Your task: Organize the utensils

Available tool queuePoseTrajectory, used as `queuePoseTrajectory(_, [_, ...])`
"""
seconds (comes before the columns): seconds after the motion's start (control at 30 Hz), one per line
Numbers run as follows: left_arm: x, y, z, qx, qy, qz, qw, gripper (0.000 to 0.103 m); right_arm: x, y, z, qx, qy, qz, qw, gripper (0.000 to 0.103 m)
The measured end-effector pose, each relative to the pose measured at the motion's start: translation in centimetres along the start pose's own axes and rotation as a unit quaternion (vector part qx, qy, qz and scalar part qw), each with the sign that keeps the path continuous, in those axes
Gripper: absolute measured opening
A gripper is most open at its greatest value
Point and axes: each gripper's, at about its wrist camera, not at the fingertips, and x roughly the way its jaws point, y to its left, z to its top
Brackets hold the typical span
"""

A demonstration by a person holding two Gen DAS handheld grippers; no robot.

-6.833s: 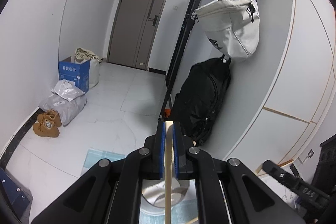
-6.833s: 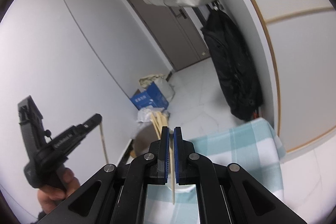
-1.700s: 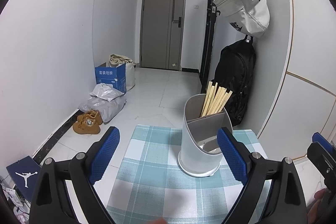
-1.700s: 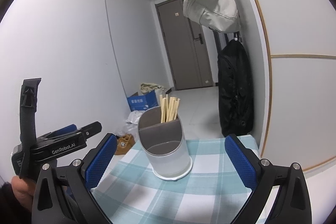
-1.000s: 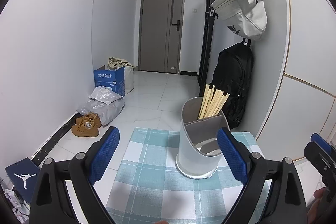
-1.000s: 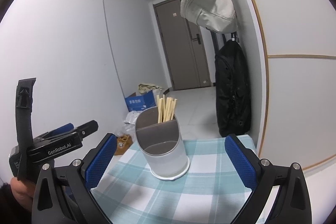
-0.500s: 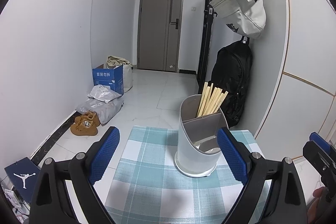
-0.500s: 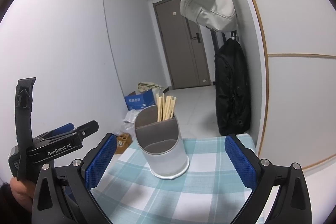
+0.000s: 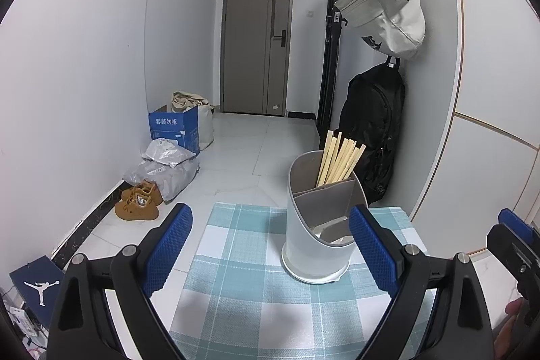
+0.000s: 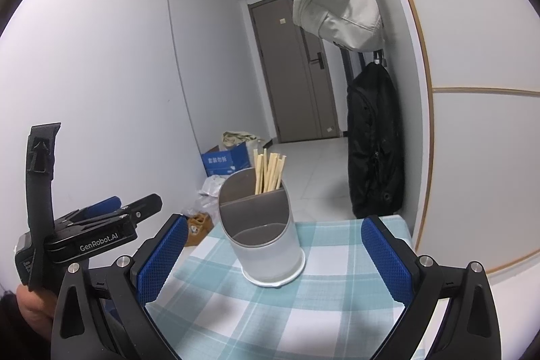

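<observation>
Your left gripper [image 9: 270, 245] has jaws spread wide, nothing between them. Your right gripper [image 10: 275, 253] likewise: jaws wide apart, empty. The utensil holder [image 9: 317, 225] stands upright on the checked cloth [image 9: 243, 285] covering the bench, ahead of both grippers, right of centre in the left wrist view. The chopsticks [image 9: 339, 161] all stand bundled in its rear compartment, leaning slightly; contents of the front compartment can't be made out. Beyond it, a black backpack [image 9: 371, 130] and a white bag [image 9: 388, 12] hang on the wall.
</observation>
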Motion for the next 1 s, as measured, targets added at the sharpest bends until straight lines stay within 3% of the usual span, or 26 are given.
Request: queuePoseTrajectory(1.0, [0.18,-0.59,-0.23,0.009,0.004,0.003,0.9999,0.091,-0.32,-0.14,0.18,0.004,0.001,0.003,1.000,0.103])
